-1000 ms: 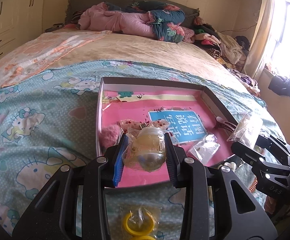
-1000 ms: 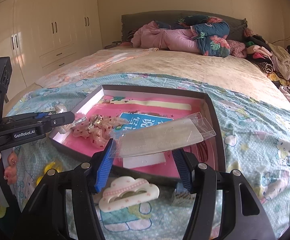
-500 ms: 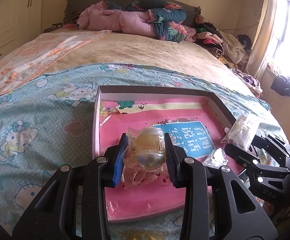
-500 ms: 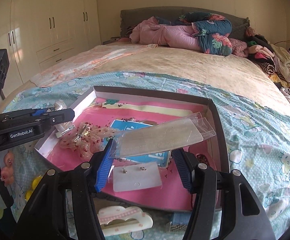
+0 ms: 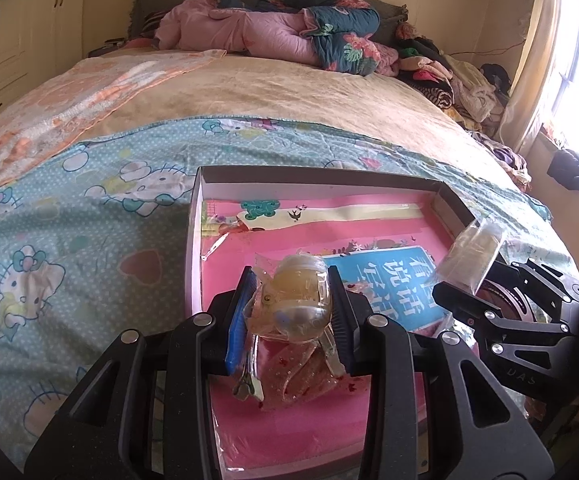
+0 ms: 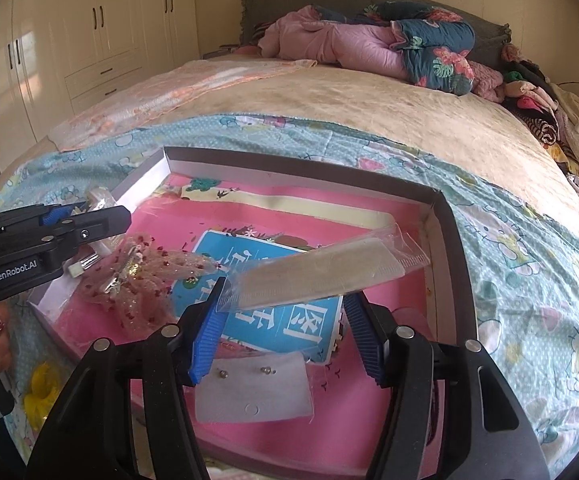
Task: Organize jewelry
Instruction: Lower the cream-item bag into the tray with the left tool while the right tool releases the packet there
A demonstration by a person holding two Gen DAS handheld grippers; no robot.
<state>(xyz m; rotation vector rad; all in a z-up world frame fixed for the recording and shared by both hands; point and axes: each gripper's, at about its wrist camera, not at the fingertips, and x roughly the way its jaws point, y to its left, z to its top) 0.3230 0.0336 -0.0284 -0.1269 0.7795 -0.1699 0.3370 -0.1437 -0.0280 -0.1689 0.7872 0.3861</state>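
A shallow grey box (image 5: pixel 313 172) with a pink lining lies on the bed; it also shows in the right wrist view (image 6: pixel 309 168). My left gripper (image 5: pixel 293 308) is shut on a clear bag with a yellowish round piece (image 5: pixel 297 300), held over the box's near left part. My right gripper (image 6: pixel 285 320) is shut on a long clear packet with a white comb-like strip (image 6: pixel 321 276), held over the box's middle. In the box lie a pink sequinned hair bow (image 6: pixel 145 280), a white earring card (image 6: pixel 253 392) and a blue card (image 6: pixel 273 316).
The box sits on a Hello Kitty sheet (image 5: pixel 69 240) over a beige bedspread. Piled quilts and clothes (image 5: pixel 289 36) lie at the headboard. A yellow ring (image 6: pixel 41 392) lies on the sheet left of the box. Wardrobes (image 6: pixel 89 32) stand at the left.
Both grippers have moved forward over the box with their packets still held. The cloud hair clip and yellow ring in front of the box have dropped out of the frames' lower edge.
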